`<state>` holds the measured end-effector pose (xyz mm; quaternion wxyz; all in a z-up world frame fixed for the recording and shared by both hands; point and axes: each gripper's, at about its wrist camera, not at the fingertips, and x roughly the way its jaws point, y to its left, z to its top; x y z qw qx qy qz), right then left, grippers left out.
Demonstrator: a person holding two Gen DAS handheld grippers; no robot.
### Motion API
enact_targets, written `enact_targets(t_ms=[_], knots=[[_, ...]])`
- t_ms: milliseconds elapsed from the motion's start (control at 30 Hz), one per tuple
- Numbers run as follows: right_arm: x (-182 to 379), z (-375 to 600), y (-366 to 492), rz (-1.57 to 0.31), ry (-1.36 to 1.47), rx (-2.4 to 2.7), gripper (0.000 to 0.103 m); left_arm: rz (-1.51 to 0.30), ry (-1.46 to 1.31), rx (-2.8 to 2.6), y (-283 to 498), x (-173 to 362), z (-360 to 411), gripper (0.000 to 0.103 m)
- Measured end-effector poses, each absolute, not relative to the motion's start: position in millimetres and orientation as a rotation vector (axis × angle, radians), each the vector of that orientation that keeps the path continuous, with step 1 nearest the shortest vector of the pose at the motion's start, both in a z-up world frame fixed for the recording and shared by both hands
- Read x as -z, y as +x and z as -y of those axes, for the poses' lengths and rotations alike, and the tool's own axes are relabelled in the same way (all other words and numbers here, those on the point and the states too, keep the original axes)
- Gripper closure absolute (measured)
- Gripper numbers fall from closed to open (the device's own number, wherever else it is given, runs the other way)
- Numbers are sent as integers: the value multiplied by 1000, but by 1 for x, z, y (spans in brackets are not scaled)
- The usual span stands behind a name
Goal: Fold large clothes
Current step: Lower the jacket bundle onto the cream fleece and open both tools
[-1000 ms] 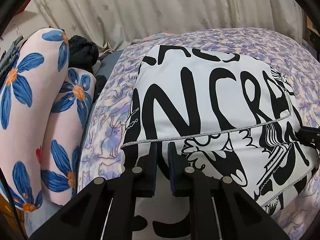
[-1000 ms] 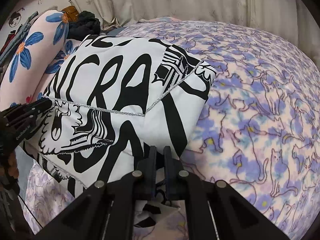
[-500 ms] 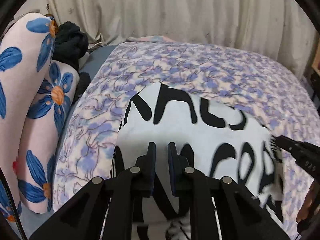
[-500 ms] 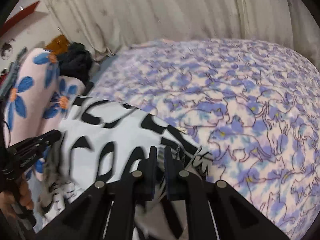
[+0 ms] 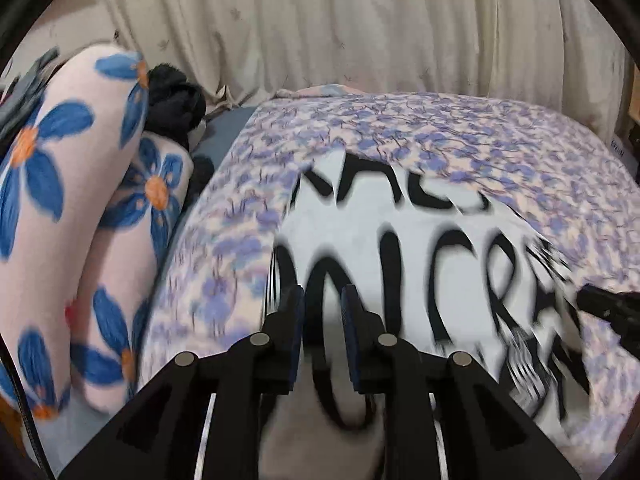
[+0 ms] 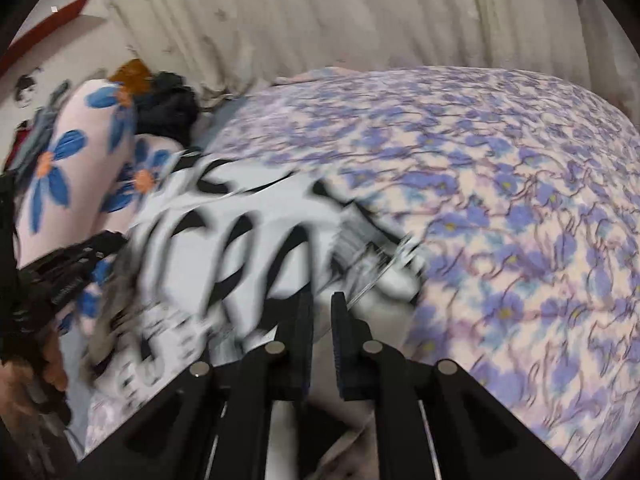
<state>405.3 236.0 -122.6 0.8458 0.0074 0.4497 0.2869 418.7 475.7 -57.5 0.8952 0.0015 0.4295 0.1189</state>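
Observation:
A large white garment with bold black lettering [image 5: 400,240] lies on the purple cat-print blanket [image 5: 460,132]; it is blurred by motion. My left gripper [image 5: 322,300] is shut on the garment's near left edge, cloth between the fingers. My right gripper [image 6: 322,308] is shut on the near right edge of the same garment [image 6: 248,232]. Each gripper shows at the side of the other's view: the right gripper [image 5: 612,312] at the right edge, the left gripper [image 6: 68,264] at the left.
Two pink pillows with blue flowers [image 5: 60,208] stand along the left side of the bed. A black bundle of cloth [image 5: 176,104] sits behind them. A cream curtain [image 5: 360,28] hangs behind the bed.
Both grippers lifted the garment's near edge up and carried it forward, then came back down; the lettered panel now spreads lower and nearer, and both views are motion-blurred.

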Motion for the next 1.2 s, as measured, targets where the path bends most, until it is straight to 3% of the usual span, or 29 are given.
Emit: enact_targets(t_ms=[233, 600, 667, 733, 1067, 1200], knots=[[151, -231, 350, -1014, 4, -622, 94, -953, 32, -266, 342, 91, -457, 86], [152, -191, 328, -1015, 44, -593, 95, -954, 48, -297, 335, 88, -453, 85], [150, -185, 327, -1029, 55, -592, 95, -964, 40, -295, 335, 84, -452, 62], [146, -180, 324, -1036, 61, -589, 95, -957, 34, -309, 327, 77, -447, 47], [101, -142, 281, -1046, 59, -626, 95, -974, -68, -284, 268, 26, -398, 45], [72, -116, 254, -1051, 54, -654, 95, -972, -133, -283, 231, -8, -369, 36]])
